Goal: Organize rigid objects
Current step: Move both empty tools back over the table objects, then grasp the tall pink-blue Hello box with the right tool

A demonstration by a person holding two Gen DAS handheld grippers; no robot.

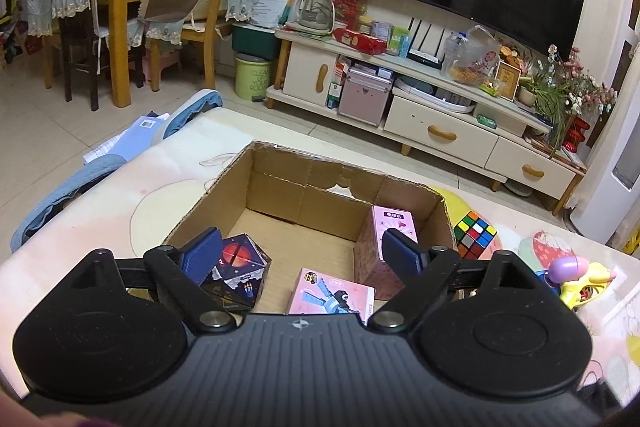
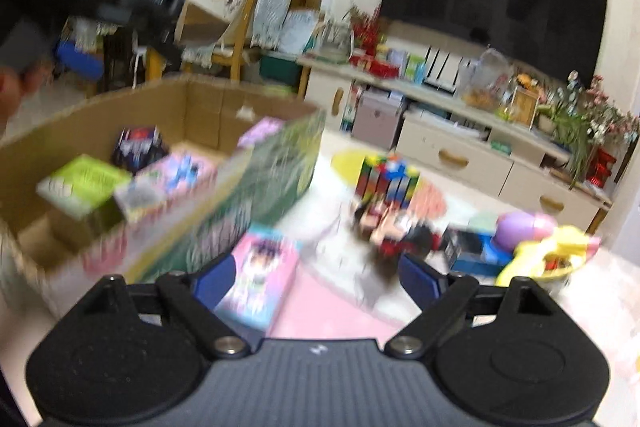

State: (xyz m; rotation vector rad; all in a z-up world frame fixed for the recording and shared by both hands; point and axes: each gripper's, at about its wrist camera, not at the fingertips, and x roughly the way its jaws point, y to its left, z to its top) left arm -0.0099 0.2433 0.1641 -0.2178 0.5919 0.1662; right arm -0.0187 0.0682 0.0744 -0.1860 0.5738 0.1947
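Observation:
My left gripper (image 1: 301, 241) hangs open over a cardboard box (image 1: 224, 187); nothing is between its fingers. Inside the box lie a dark space-print cube (image 1: 240, 271), a flat pink box (image 1: 332, 293) and an upright pink box (image 1: 384, 239). The blurred right wrist view shows the same cardboard box (image 2: 200, 99) at left, also holding a green box (image 2: 86, 183). My right gripper (image 2: 316, 267) is open, low over the table. A pink box (image 2: 260, 271) lies just inside its left finger, untouched. A Rubik's cube (image 2: 386, 179) and small figures (image 2: 392, 227) stand ahead.
A Rubik's cube (image 1: 476, 233) sits outside the box's right wall, and a yellow and purple toy (image 1: 576, 277) lies farther right. Blue (image 2: 476, 251) and yellow (image 2: 556, 251) toys lie at right. A TV cabinet (image 1: 440, 131) and dining chairs (image 1: 76, 27) stand behind the table.

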